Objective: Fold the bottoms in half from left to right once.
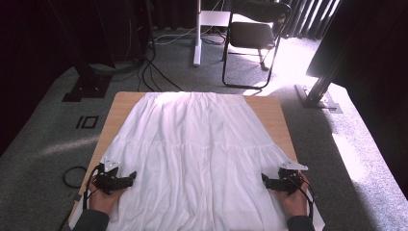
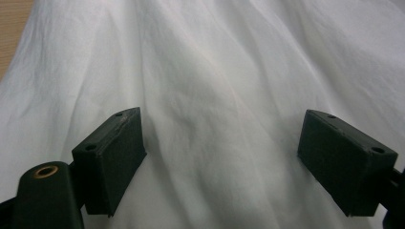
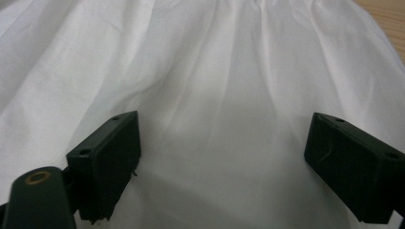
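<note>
Both claws are wide open right now and holding nothing. From the high view we've got the left gripper [image 1: 131, 177] down at the near left side of the white skirt [image 1: 192, 154], and the right gripper [image 1: 264, 180] mirrored at the near right side, each one pointing inward toward the middle of the cloth. The skirt is spread flat across the wooden table [image 1: 122, 103], narrow gathered end at the far side, wide hem end toward us, covering most of the tabletop and draping over the near edge.

Looking along the left gripper [image 2: 219, 157] in its own view, we see rumpled white skirt [image 2: 215, 71] right under and ahead of the spread jaws, with a sliver of bare table [image 2: 12, 28] in the top left corner. Same deal in the right gripper view: right gripper [image 3: 222, 162] jaws apart, skirt [image 3: 215, 71] fabric between and beyond them, a bit of table [image 3: 387, 14] top right. We can't tell whether the jaws actually touch the fabric or just hover over it.
</note>
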Motion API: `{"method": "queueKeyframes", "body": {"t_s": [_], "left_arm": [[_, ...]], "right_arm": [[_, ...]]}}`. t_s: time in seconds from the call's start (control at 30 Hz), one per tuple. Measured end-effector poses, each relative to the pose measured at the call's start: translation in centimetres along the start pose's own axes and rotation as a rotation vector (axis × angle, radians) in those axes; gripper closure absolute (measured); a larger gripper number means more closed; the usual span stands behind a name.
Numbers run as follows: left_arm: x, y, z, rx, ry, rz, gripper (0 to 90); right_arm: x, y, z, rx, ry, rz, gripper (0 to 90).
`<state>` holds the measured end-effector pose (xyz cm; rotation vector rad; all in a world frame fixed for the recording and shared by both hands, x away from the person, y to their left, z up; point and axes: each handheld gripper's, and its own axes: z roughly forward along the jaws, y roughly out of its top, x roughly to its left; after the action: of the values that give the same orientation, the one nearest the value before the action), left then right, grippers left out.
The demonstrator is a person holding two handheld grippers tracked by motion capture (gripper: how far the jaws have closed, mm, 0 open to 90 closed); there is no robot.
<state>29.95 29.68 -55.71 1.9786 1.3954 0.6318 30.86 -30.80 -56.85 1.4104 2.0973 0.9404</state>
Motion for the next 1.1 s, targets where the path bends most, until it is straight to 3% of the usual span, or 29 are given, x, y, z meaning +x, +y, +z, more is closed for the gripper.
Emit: {"method": "queueKeyframes", "body": {"t_s": [0.2, 0.4, 0.5, 0.57, 0.63, 0.7, 0.77, 0.87, 0.97, 1.1], "left_arm": [[0.0, 0.0, 0.0, -0.001, 0.003, -0.002, 16.7], [0.0, -0.1, -0.1, -0.009, 0.013, -0.013, 22.2], [-0.1, 0.1, -0.8, -0.006, 0.042, 0.031, 22.4], [0.3, 0.4, -1.6, -0.028, 0.051, 0.035, 22.4], [1.4, 0.8, -2.5, -0.048, 0.056, 0.009, 23.6], [2.3, 1.0, -2.9, -0.052, 0.085, -0.009, 23.6], [3.5, 1.0, -3.0, -0.044, 0.085, -0.036, 23.0], [4.7, 0.7, -2.6, -0.016, 0.076, -0.064, 16.9], [5.0, 0.3, -1.8, 0.014, 0.082, -0.075, 14.7], [5.5, 0.0, -0.6, 0.054, 0.125, -0.069, 11.6]], "right_arm": [[0.0, 0.0, 0.0, 0.0, 0.002, -0.003, 11.4], [0.0, 0.0, 0.0, -0.001, 0.0, 0.0, 11.9], [0.0, 0.0, 0.0, -0.001, 0.0, 0.001, 11.9], [0.0, 0.0, 0.0, -0.001, 0.0, 0.001, 11.9], [0.0, 0.0, 0.0, -0.001, -0.001, 0.001, 12.0], [0.0, 0.0, 0.0, -0.001, -0.001, 0.001, 12.0], [0.0, 0.0, 0.0, 0.0, -0.001, 0.002, 12.0], [0.0, 0.0, 0.0, -0.001, -0.001, 0.002, 12.0], [0.0, 0.0, 0.0, 0.0, -0.001, 0.002, 12.0], [0.0, 0.0, 0.0, 0.0, -0.001, 0.003, 12.1]]}}
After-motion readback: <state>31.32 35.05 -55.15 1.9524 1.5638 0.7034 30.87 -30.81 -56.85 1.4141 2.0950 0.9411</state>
